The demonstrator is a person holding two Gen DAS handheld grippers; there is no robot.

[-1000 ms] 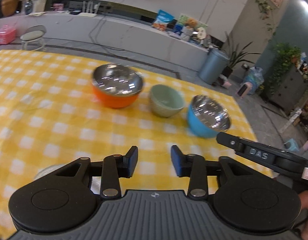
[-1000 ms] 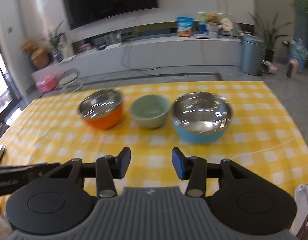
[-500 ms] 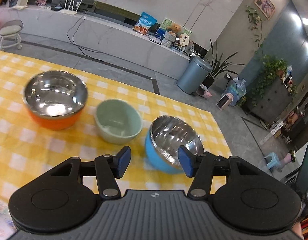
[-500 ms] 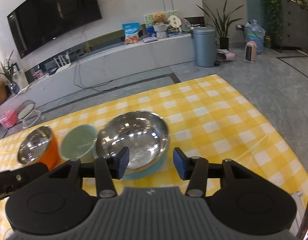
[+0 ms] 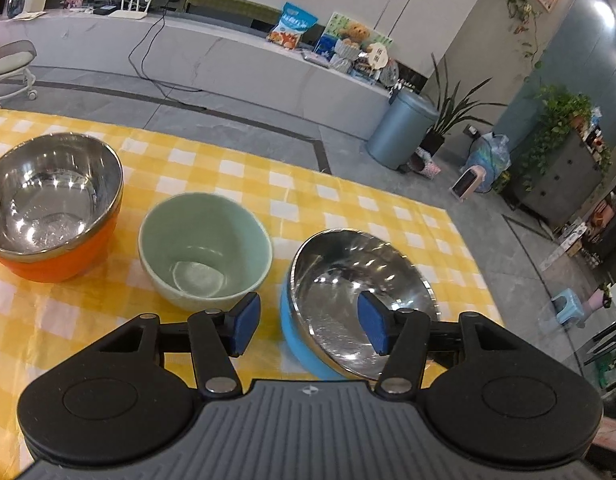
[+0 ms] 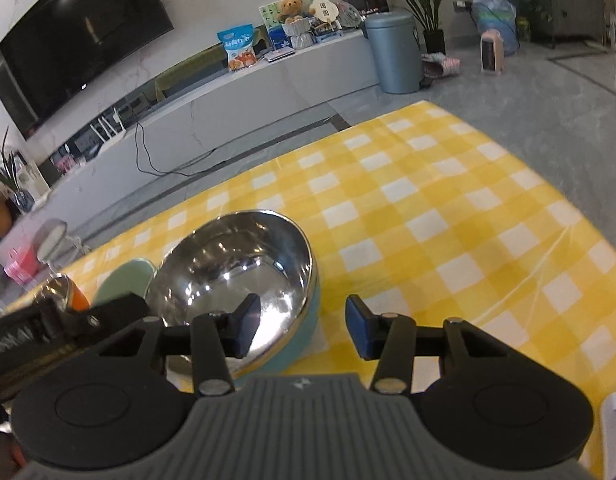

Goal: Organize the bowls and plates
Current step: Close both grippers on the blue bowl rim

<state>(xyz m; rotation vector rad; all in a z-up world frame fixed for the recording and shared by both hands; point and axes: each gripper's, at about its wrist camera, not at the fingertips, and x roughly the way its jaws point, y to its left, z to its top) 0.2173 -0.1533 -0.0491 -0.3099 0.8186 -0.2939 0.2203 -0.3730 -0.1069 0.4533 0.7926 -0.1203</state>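
Three bowls stand in a row on the yellow checked tablecloth (image 5: 348, 196): an orange steel-lined bowl (image 5: 54, 208) at the left, a pale green bowl (image 5: 204, 248) in the middle, a blue steel-lined bowl (image 5: 356, 300) at the right. My left gripper (image 5: 309, 327) is open, its jaws either side of the blue bowl's near left rim. My right gripper (image 6: 301, 327) is open around the blue bowl's (image 6: 236, 276) near right rim. The green bowl (image 6: 124, 280) and the orange bowl (image 6: 70, 294) show at the left, partly hidden by the left gripper's body.
The table's right edge (image 6: 580, 184) drops to a grey floor. A white object (image 6: 614, 432) sits at the near right corner. Beyond the table stand a long white TV bench (image 5: 228, 56), a grey bin (image 5: 404, 128) and a small stool (image 5: 12, 68).
Both grippers have moved right and closer to the blue bowl; it now sits between each pair of open jaws. The bowls have not moved.
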